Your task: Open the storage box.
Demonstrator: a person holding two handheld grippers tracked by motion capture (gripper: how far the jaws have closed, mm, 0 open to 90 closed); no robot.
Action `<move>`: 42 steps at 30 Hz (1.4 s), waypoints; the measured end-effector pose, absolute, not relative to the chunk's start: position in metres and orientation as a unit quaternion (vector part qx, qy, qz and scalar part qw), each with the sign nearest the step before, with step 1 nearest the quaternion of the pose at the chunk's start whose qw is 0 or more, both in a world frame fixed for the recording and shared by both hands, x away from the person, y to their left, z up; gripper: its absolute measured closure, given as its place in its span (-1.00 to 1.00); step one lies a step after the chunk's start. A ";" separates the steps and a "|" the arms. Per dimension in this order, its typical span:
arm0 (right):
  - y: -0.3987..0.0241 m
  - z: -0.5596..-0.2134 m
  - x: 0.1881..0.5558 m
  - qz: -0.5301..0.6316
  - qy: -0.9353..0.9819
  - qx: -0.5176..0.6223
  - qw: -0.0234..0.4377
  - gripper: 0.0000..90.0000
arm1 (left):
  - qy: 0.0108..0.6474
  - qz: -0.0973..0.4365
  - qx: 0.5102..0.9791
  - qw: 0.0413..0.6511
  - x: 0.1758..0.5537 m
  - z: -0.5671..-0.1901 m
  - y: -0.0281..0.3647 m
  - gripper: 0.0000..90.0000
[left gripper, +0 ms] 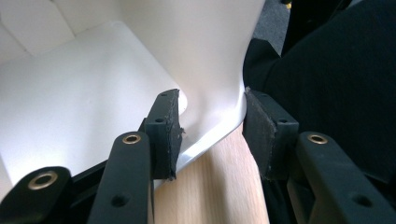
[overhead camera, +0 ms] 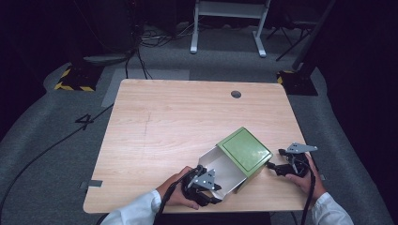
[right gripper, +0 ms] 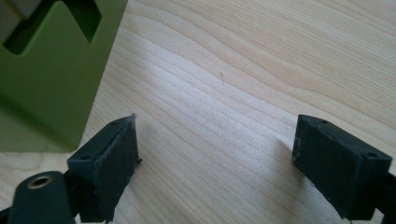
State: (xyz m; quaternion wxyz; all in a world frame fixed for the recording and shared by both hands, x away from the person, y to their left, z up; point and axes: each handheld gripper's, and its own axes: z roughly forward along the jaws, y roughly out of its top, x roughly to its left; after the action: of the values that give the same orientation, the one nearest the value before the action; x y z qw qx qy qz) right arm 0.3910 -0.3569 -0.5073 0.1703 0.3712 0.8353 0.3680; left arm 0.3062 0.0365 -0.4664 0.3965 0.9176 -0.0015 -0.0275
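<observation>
A green box (overhead camera: 244,151) with a white inside (overhead camera: 220,171) lies on its side on the wooden table (overhead camera: 178,122), near the front edge, its open mouth facing the person. My left gripper (overhead camera: 217,191) is at that mouth. In the left gripper view it (left gripper: 212,135) is open, its jaws straddling the box's white wall (left gripper: 205,56), one pad (left gripper: 163,135) inside and the other outside. My right gripper (overhead camera: 273,167) hovers just right of the box. In the right gripper view it (right gripper: 215,158) is open over bare wood, with the green box side (right gripper: 46,93) at its left.
A round cable hole (overhead camera: 236,94) sits near the table's far edge. Beyond the table stand a white frame (overhead camera: 230,23), a yellow-and-black striped base (overhead camera: 75,77) and floor cables (overhead camera: 141,51). The table's front edge lies close below both hands.
</observation>
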 end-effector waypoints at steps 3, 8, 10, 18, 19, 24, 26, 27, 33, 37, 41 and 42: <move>-0.357 -0.507 0.391 0.368 0.835 0.372 0.170 -0.68 | 0.000 -0.029 0.917 0.399 0.302 -0.466 0.047 0.24; -0.357 -0.507 0.391 0.368 0.835 0.372 0.170 -0.68 | 0.007 -0.029 0.915 0.403 0.297 -0.467 0.057 0.21; -0.357 -0.507 0.391 0.368 0.835 0.372 0.170 -0.68 | 0.006 -0.029 0.915 0.403 0.296 -0.466 0.062 0.20; -0.357 -0.507 0.391 0.368 0.835 0.372 0.170 -0.68 | 0.011 -0.030 0.913 0.407 0.291 -0.467 0.067 0.20; -0.357 -0.507 0.391 0.368 0.835 0.372 0.170 -0.68 | 0.011 -0.030 0.913 0.407 0.291 -0.467 0.067 0.22; -0.357 -0.507 0.391 0.368 0.835 0.372 0.170 -0.68 | 0.015 -0.034 0.912 0.409 0.284 -0.468 0.069 0.23; -0.357 -0.507 0.391 0.368 0.835 0.372 0.170 -0.68 | 0.013 -0.033 0.912 0.409 0.283 -0.468 0.071 0.23; -0.357 -0.507 0.391 0.368 0.835 0.372 0.170 -0.68 | 0.017 -0.034 0.913 0.406 0.282 -0.468 0.072 0.23; -0.357 -0.507 0.391 0.368 0.835 0.372 0.170 -0.68 | 0.018 -0.032 0.911 0.410 0.278 -0.468 0.073 0.17; -0.357 -0.507 0.391 0.368 0.835 0.372 0.170 -0.68 | 0.020 -0.024 0.908 0.418 0.278 -0.463 0.075 0.11; -0.357 -0.507 0.391 0.368 0.835 0.372 0.170 -0.68 | 0.021 -0.013 0.903 0.429 0.274 -0.454 0.080 0.04; -0.357 -0.507 0.391 0.368 0.835 0.372 0.170 -0.68 | 0.022 -0.009 0.902 0.431 0.273 -0.452 0.082 0.04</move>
State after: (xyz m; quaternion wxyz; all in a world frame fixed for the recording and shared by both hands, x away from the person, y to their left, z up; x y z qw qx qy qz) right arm 0.3908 -0.3568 -0.5072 0.1700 0.3722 0.8349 0.3681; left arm 0.2734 0.0820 -0.4521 0.4307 0.9022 0.0220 -0.0093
